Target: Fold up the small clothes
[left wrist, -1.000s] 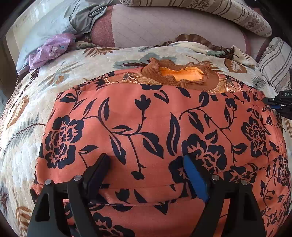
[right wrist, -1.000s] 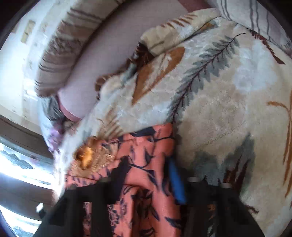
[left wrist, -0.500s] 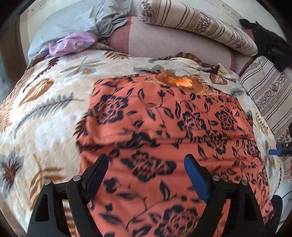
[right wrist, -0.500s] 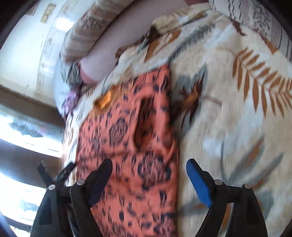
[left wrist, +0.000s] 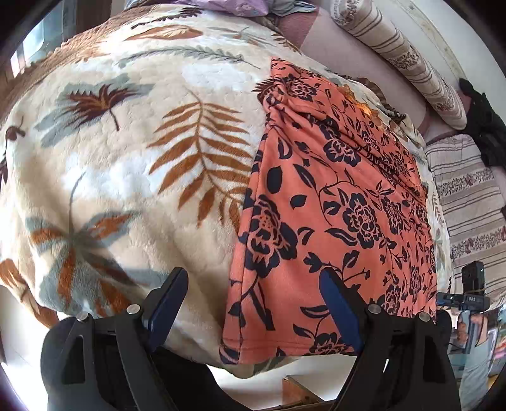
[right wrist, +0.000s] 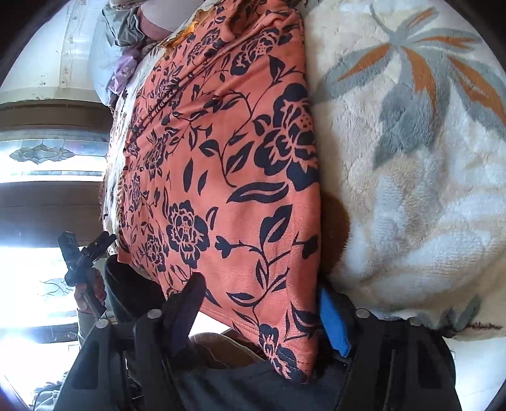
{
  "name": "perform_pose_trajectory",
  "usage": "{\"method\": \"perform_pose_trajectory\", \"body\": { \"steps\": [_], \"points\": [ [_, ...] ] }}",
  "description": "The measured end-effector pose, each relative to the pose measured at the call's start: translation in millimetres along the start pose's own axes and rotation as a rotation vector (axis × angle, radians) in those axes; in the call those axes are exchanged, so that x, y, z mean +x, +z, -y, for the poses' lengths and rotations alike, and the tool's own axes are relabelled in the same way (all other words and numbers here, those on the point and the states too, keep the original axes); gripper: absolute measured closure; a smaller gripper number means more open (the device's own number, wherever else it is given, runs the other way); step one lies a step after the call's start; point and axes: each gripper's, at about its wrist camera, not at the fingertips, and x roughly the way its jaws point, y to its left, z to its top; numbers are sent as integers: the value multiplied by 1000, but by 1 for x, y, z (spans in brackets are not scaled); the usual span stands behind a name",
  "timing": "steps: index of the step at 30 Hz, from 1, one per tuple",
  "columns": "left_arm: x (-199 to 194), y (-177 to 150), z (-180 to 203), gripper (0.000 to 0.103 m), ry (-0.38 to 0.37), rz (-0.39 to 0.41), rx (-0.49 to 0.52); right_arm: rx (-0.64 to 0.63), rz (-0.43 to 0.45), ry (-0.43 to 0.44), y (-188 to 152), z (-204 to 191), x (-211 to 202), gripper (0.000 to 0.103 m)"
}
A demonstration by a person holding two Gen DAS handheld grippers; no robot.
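Observation:
An orange garment with dark flowers (left wrist: 335, 202) lies folded into a long strip on the leaf-patterned blanket (left wrist: 132, 177), its hem at the bed's near edge. My left gripper (left wrist: 253, 300) stands open above the hem's left corner, touching nothing. In the right wrist view the garment (right wrist: 227, 164) fills the middle. My right gripper (right wrist: 259, 311) straddles the hem's right corner, its jaws closing with the cloth between them and the pads not pressing on it. The left gripper (right wrist: 82, 256) also shows there, held in a hand. The collar is at the far end.
Striped pillows (left wrist: 398, 53) and a striped cover (left wrist: 468, 202) lie at the far right. Purple cloth (left wrist: 234, 4) and grey cloth sit at the bed's head. The blanket's edge drops off just below both grippers, with the person's dark clothing (right wrist: 253, 385) under it.
Both grippers have drawn back from the garment's middle to its hem, left swinging to the left side. The right gripper let go of the folded edge, opened wide, then narrowed.

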Motion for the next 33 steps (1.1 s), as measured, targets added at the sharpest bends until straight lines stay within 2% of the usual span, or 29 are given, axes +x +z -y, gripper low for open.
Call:
{"method": "perform_pose_trajectory", "body": {
  "steps": [4,8,9,10,12,16,18,19,20,21,22,23,24,26,29,33],
  "points": [
    [7,-8,-7,18,-6,-27,-35,10,32,6,-6,2,-1,44],
    [12,-17,-1,18,22,-50,-8,13,57,12,-11,5,-2,44],
    [12,-19,0,22,25,-58,-2,13,63,10,-12,5,-2,44],
    [11,-21,2,35,28,-65,4,14,68,10,-12,5,-2,45],
    [12,-24,5,52,30,-83,30,12,81,6,-13,6,-3,45],
    [24,-27,-1,52,60,-120,19,-20,85,-1,-14,5,-2,44],
    [24,-26,0,54,61,-111,15,-5,88,9,-14,7,-2,44],
    [23,-26,1,73,61,-105,24,3,87,14,-14,8,-2,44],
    [20,-26,2,86,62,-99,36,7,85,14,-14,8,-3,45],
    [18,-26,2,93,53,-93,40,7,81,5,-14,9,-3,46],
    [15,-26,3,93,49,-82,46,7,78,-10,-14,9,-3,51],
    [12,-26,4,94,46,-71,53,9,77,-34,-14,9,-4,64],
    [7,-25,5,94,40,-57,55,11,76,-58,-15,10,-5,71],
    [-8,-22,7,95,23,-14,52,10,81,-65,-18,12,-9,91],
    [-28,-20,8,95,-15,42,45,-6,115,-31,-25,6,-23,92],
    [-3,-19,0,94,12,-23,38,30,114,-31,-25,17,-22,92]
  ]
}}
